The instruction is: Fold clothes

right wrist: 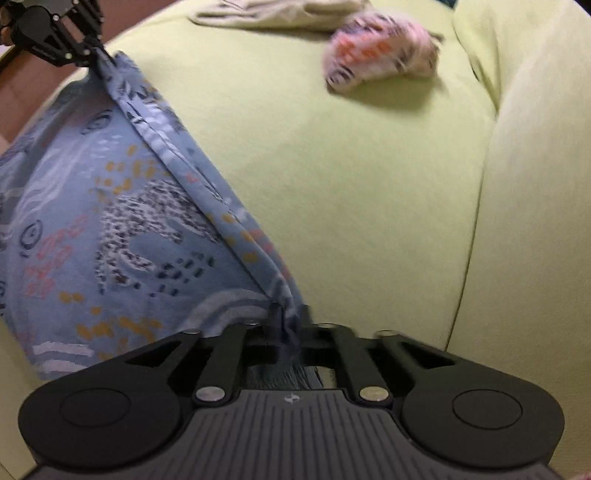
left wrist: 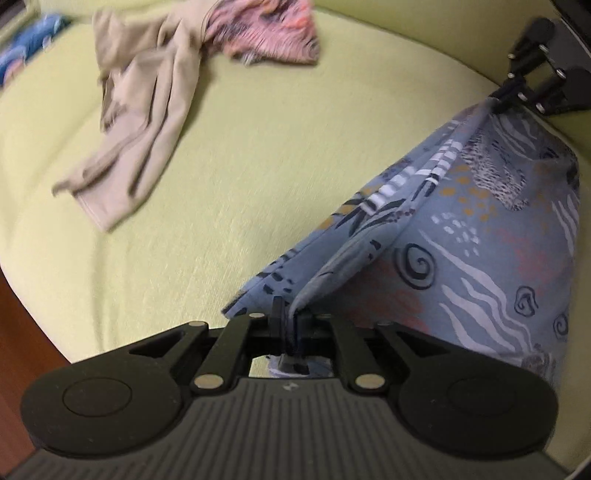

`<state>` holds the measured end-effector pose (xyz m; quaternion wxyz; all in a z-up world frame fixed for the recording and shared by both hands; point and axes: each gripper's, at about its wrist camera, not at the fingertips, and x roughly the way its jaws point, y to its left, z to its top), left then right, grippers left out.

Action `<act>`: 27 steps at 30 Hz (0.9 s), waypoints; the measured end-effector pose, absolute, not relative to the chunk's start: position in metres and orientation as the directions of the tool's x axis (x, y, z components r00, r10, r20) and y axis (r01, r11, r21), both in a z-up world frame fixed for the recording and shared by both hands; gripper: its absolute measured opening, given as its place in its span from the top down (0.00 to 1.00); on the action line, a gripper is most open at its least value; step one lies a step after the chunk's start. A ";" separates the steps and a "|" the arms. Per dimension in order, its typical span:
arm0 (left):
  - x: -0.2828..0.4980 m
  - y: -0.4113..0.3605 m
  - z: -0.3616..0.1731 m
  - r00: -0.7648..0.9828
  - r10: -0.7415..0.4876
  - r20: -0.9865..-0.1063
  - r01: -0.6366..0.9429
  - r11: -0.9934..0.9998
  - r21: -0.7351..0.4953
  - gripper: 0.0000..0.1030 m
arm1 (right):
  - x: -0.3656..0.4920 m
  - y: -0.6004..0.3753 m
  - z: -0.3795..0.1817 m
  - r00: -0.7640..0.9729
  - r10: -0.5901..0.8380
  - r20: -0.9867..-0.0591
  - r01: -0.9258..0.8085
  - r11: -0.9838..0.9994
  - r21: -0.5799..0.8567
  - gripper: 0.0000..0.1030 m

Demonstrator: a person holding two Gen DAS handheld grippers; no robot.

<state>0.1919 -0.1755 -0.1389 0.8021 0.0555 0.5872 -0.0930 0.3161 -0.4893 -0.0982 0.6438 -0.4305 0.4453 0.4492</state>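
Note:
A blue patterned garment [left wrist: 461, 240] hangs stretched between my two grippers above a light green sofa seat [left wrist: 258, 177]. At the bottom of the left wrist view, my left gripper [left wrist: 290, 321] is shut on one corner of it, with cloth bunched between the fingers. My right gripper [left wrist: 498, 98] pinches the other corner at the upper right. The right wrist view has the right gripper [right wrist: 290, 325] shut on the gathered edge of the garment [right wrist: 110, 206]. There the left gripper [right wrist: 96, 55] holds the far corner at the top left.
A beige garment [left wrist: 147, 122] lies crumpled on the seat, and a pink patterned garment [left wrist: 266, 33] lies beside it. Both also show in the right wrist view, the beige garment [right wrist: 280, 14] and the pink one [right wrist: 380, 55]. The sofa back cushion [right wrist: 535, 184] rises on the right. Brown floor [left wrist: 14, 332] borders the seat.

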 end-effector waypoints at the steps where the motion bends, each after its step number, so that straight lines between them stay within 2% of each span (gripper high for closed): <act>1: 0.196 -0.168 -0.140 0.288 -0.092 -0.953 0.178 0.983 -0.041 0.86 | 0.317 -0.490 -0.099 0.231 0.193 -0.954 -0.953 0.243 -0.182 0.70; 3: 0.205 -0.147 -0.140 0.282 -0.142 -0.949 0.097 0.988 -0.119 0.86 | 0.320 -0.493 -0.094 0.287 0.210 -0.934 -0.924 0.318 -0.213 0.61; 5: 0.210 -0.128 -0.139 0.279 -0.192 -0.941 0.003 0.980 -0.199 0.86 | 0.322 -0.497 -0.086 0.354 0.213 -0.911 -0.873 0.424 -0.240 0.58; 7: 0.210 -0.122 -0.137 0.294 -0.154 -0.943 -0.024 0.986 -0.168 0.85 | 0.319 -0.502 -0.082 0.415 0.176 -0.893 -0.810 0.518 -0.275 0.52; 9: 0.208 -0.121 -0.134 0.305 -0.103 -0.947 -0.021 0.993 -0.115 0.80 | 0.313 -0.507 -0.078 0.426 0.167 -0.889 -0.776 0.572 -0.265 0.52; 11: 0.205 -0.123 -0.134 0.280 -0.149 -0.948 0.012 0.988 -0.151 0.80 | 0.305 -0.511 -0.078 0.427 0.168 -0.889 -0.758 0.603 -0.250 0.52; 14: 0.200 -0.132 -0.133 0.255 -0.201 -0.946 0.086 0.979 -0.185 0.80 | 0.298 -0.514 -0.080 0.410 0.170 -0.896 -0.744 0.630 -0.221 0.58; 16: 0.197 -0.140 -0.130 0.253 -0.207 -0.945 0.131 0.975 -0.178 0.80 | 0.298 -0.513 -0.086 0.410 0.158 -0.898 -0.734 0.642 -0.222 0.67; 17: 0.195 -0.143 -0.129 0.254 -0.207 -0.945 0.140 0.974 -0.176 0.80 | 0.299 -0.513 -0.089 0.410 0.152 -0.899 -0.729 0.648 -0.223 0.67; 21: 0.188 -0.147 -0.120 0.302 -0.148 -0.942 0.137 0.984 -0.110 0.80 | 0.304 -0.515 -0.088 0.519 0.056 -0.853 -0.628 0.702 -0.336 0.70; 22: 0.186 -0.145 -0.116 0.317 -0.133 -0.939 0.128 0.987 -0.096 0.80 | 0.302 -0.516 -0.079 0.560 0.041 -0.827 -0.580 0.733 -0.356 0.69; 24: 0.183 -0.143 -0.109 0.335 -0.120 -0.934 0.112 0.990 -0.087 0.80 | 0.295 -0.528 -0.058 0.595 0.103 -0.797 -0.513 0.812 -0.278 0.62; 27: 0.175 -0.146 -0.098 0.352 -0.115 -0.929 0.117 0.990 -0.078 0.80 | 0.283 -0.540 -0.054 0.510 0.150 -0.847 -0.512 0.844 -0.159 0.61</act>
